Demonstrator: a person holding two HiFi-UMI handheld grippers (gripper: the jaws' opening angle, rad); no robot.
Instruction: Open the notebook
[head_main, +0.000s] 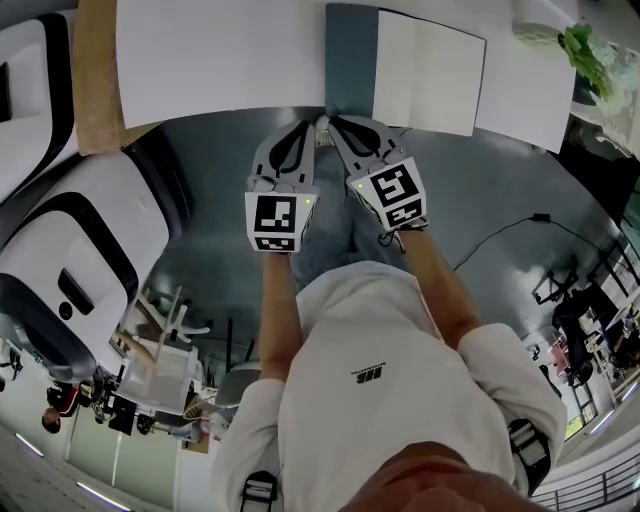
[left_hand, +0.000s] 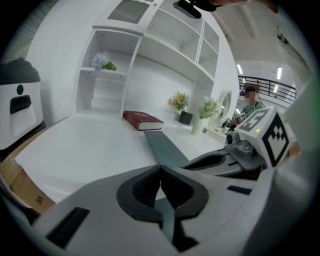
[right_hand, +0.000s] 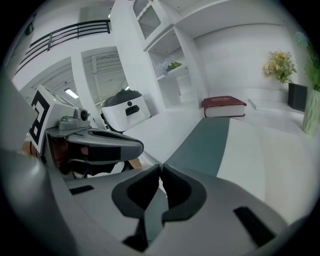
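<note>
The notebook lies on the white desk (head_main: 220, 60), its white first page (head_main: 428, 72) bare. Its grey-teal cover (head_main: 350, 55) is raised off that page and looks narrower than it. Both grippers meet at the cover's near corner. My left gripper (head_main: 316, 122) is shut on the cover's edge, and the teal sheet (left_hand: 165, 147) runs out from between its pads (left_hand: 148, 186). My right gripper (head_main: 334, 122) is shut on the same edge just beside it. From its own camera the cover (right_hand: 205, 142) runs away from the closed pads (right_hand: 176, 189), with the white page (right_hand: 255, 150) to the right.
A red book (left_hand: 142, 120) lies at the back of the desk below white shelves (left_hand: 150, 45). Flower vases (left_hand: 205, 114) stand at the back right. A white-and-black appliance (head_main: 70, 260) stands left of the desk, next to a cardboard box (head_main: 95, 80).
</note>
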